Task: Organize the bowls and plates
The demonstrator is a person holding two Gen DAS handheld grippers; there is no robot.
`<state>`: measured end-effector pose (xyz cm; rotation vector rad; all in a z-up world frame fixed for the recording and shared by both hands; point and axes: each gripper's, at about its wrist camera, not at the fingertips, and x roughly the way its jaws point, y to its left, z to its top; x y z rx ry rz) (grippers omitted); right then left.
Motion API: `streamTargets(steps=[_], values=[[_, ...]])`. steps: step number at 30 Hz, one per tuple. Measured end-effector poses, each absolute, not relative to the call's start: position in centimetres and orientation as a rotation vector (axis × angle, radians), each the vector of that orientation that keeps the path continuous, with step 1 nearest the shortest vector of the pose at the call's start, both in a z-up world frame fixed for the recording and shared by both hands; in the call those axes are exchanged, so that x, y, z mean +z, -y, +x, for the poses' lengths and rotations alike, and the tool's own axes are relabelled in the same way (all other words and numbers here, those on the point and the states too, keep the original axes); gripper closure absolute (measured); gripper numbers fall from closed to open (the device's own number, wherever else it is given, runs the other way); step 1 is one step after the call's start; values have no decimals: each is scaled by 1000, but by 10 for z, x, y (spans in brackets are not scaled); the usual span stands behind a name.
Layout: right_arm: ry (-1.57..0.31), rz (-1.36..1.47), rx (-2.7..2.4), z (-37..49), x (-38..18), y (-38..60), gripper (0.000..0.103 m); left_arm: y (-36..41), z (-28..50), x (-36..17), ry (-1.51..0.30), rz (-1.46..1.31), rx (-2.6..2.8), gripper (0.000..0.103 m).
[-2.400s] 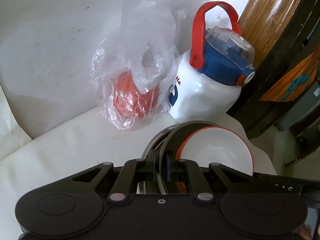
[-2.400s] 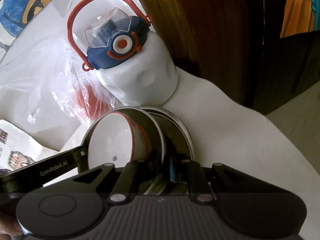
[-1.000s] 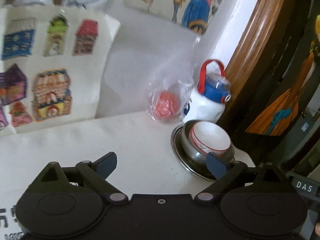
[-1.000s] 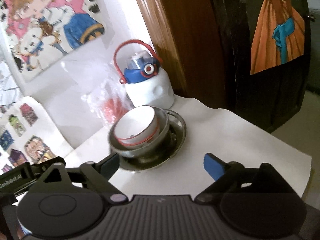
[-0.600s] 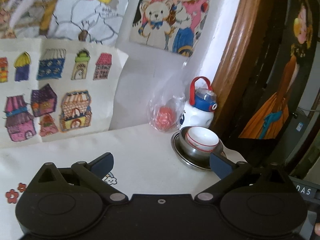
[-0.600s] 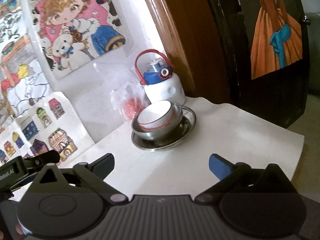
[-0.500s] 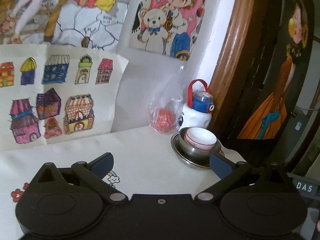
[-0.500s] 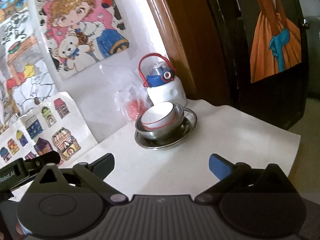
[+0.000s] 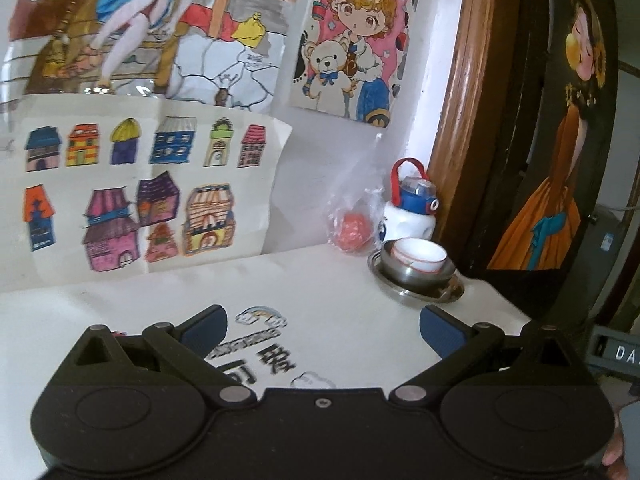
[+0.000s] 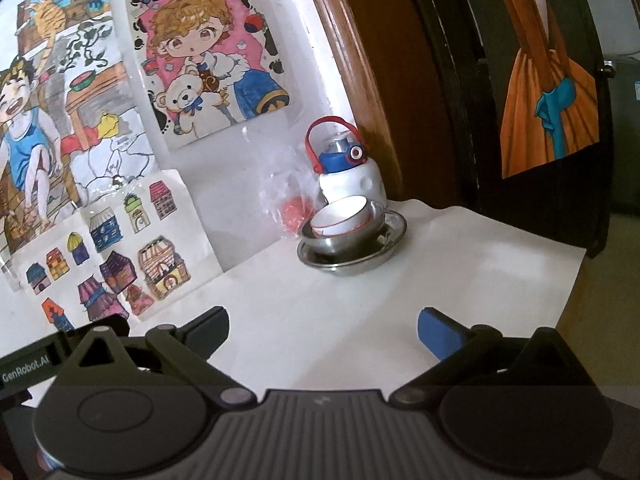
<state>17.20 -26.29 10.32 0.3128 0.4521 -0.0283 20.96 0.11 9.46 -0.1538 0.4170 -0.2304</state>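
Observation:
A white bowl with a red rim [image 9: 419, 255] [image 10: 340, 215] sits nested in a steel bowl [image 9: 416, 274] [image 10: 340, 244], which rests on a steel plate [image 9: 452, 293] [image 10: 390, 240] at the table's far right corner. My left gripper [image 9: 323, 330] is open and empty, well back from the stack over the white table. My right gripper [image 10: 322, 330] is also open and empty, likewise far from the stack.
A white bottle with a blue lid and red handle [image 9: 409, 216] [image 10: 350, 172] and a plastic bag holding a red ball [image 9: 352, 229] [image 10: 290, 204] stand behind the stack. Drawings cover the wall. A wooden door frame [image 9: 460, 120] rises at right. The table edge [image 10: 568, 280] drops off right.
Both grippers let go of the stacked bowls and plate, opened wide and drew back and up from the stack, which now rests small in the far corner.

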Motion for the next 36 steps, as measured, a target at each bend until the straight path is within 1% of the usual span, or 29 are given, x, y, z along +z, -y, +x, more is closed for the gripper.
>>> streamTargets(steps=[10, 15, 20, 29, 36], values=[[-405, 234, 0, 146, 88, 246, 0, -19, 179, 72, -435, -161, -165, 1], [-360, 189, -3, 132, 85, 239, 0, -28, 166, 68, -429, -193, -131, 1], [-338, 183, -15, 121, 81, 234, 0, -26, 153, 64, -426, -161, -114, 1], [-332, 199, -25, 111, 65, 231, 0, -20, 149, 53, -426, -139, -106, 1], [-314, 156, -27, 105, 61, 221, 0, -18, 150, 47, -443, -123, -126, 1]])
